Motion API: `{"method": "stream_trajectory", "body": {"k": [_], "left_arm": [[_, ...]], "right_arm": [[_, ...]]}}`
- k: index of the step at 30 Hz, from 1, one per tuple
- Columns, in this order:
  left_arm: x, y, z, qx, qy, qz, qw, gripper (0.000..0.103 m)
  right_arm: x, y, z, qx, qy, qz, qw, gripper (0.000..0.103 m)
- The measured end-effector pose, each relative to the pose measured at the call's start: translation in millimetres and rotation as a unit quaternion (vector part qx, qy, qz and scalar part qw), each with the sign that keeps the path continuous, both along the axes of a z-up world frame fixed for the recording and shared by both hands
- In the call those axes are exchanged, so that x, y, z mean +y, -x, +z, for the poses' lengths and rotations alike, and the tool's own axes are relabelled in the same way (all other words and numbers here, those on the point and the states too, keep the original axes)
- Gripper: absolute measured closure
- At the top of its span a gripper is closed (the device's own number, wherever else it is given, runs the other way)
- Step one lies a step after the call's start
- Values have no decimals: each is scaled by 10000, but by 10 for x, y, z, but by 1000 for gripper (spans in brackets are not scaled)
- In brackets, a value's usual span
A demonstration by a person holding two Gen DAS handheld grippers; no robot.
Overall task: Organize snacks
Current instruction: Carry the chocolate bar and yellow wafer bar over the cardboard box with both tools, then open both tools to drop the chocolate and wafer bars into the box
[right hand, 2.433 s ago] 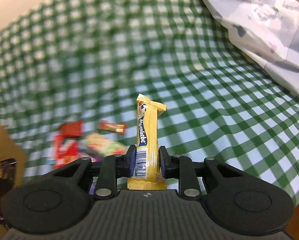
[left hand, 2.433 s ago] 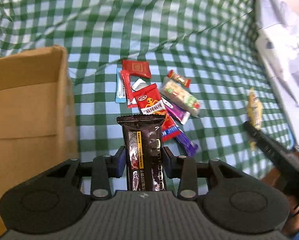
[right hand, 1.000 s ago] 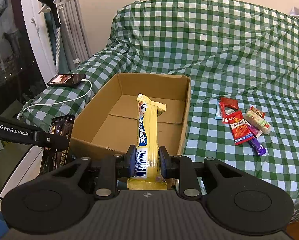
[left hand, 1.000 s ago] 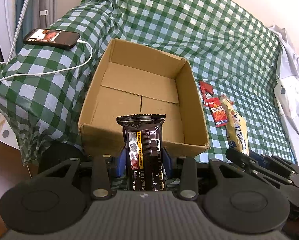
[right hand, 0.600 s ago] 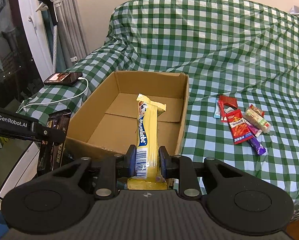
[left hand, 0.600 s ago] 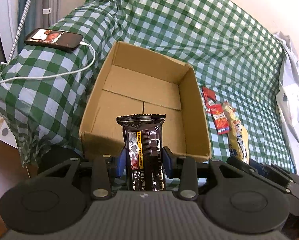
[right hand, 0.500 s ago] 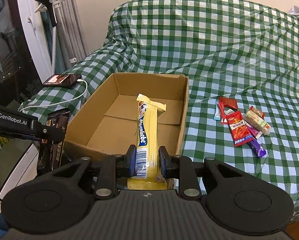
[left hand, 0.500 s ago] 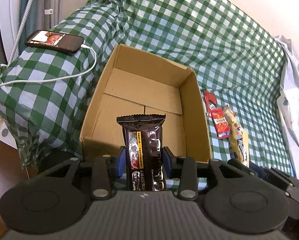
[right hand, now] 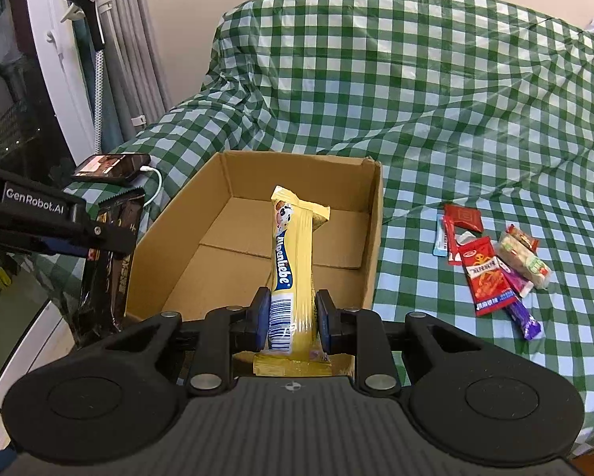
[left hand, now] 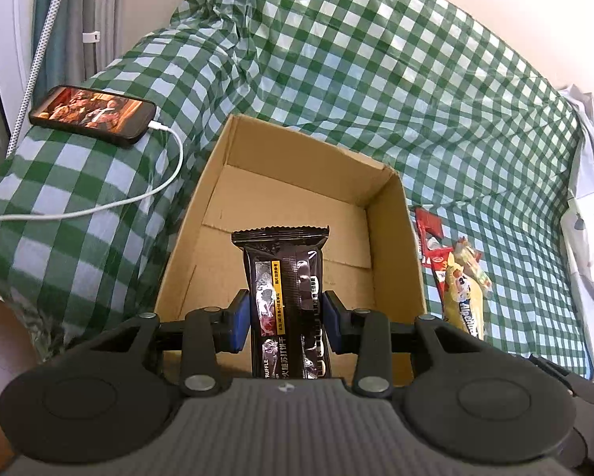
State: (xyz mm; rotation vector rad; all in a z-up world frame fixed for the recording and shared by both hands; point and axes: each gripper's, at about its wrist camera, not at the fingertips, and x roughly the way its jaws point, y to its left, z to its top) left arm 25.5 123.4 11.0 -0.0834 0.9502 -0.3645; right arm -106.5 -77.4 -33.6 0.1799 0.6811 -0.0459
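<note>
We have brought both tools from the snack pile (right hand: 491, 265) to the cardboard box (left hand: 396, 246): left tool (left hand: 287, 319) clamps the black bar (left hand: 285, 277), right tool (right hand: 291, 313) clamps the yellow bar (right hand: 293, 258), both just before its near rim, ready for dropping.

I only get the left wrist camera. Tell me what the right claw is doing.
Observer: The right claw is shut on the yellow Alpenliebe bar, which stands upright before the cardboard box.
Operator: Name a snack in the pile that my view cuts off.
Observer: A purple wrapper lies at the pile's near end.
Operator: Report where my claw sits from there.
Observer: The left claw shows side-on, with its black bar hanging beside the box's near corner on the phone side.
</note>
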Motion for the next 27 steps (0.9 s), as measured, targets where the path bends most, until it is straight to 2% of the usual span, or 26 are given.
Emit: {"method": "stream_trajectory", "body": {"k": [12,27], "left_arm": [[-276,-492,-325,258,-267,-18,9993,61],[-432,-871,-770,606,-637,-97,9961,61]], "right_arm": [[-46,-559,-259,329,-105,0,9994,78],[-69,-955,-620,794,-260,22,9965,77]]}}
